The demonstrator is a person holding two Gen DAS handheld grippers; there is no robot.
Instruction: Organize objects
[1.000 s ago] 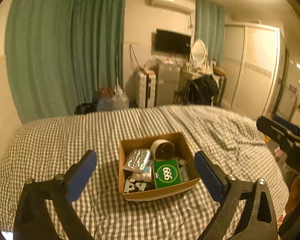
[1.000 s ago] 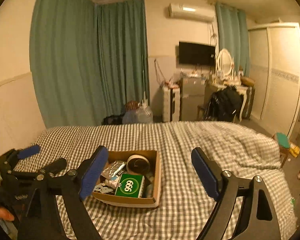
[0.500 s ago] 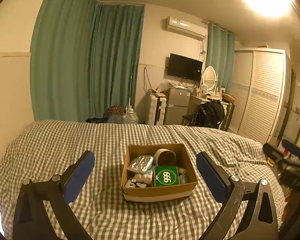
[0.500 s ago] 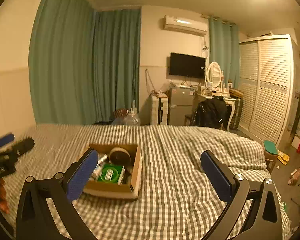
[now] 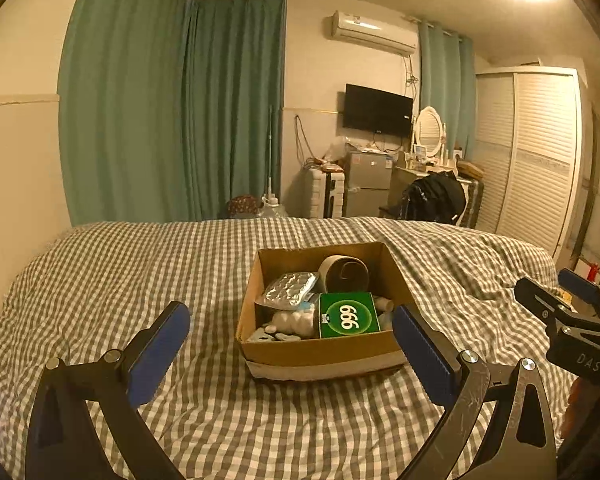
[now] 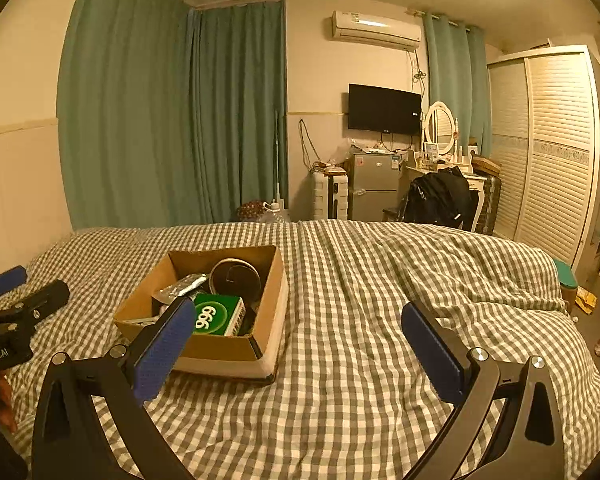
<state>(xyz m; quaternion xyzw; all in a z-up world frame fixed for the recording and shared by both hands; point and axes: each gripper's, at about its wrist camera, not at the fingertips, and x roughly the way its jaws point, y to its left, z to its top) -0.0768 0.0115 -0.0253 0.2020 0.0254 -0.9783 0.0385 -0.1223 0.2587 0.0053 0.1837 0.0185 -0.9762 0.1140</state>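
A cardboard box sits on the checked bed cover. Inside lie a green carton marked 999, a silver blister pack, a brown tape roll and white bits. My left gripper is open and held above the bed in front of the box, with nothing between its blue pads. My right gripper is open too, just right of the box; its left pad overlaps the box's near corner in the right wrist view.
The checked bed spreads all around the box, rumpled at the right. Beyond it stand green curtains, a small fridge, a dressing table with a dark bag and a louvred wardrobe.
Both grippers have tipped and shifted; the box now looks larger and nearer in both views. The right gripper has come in closer to the box's right side.
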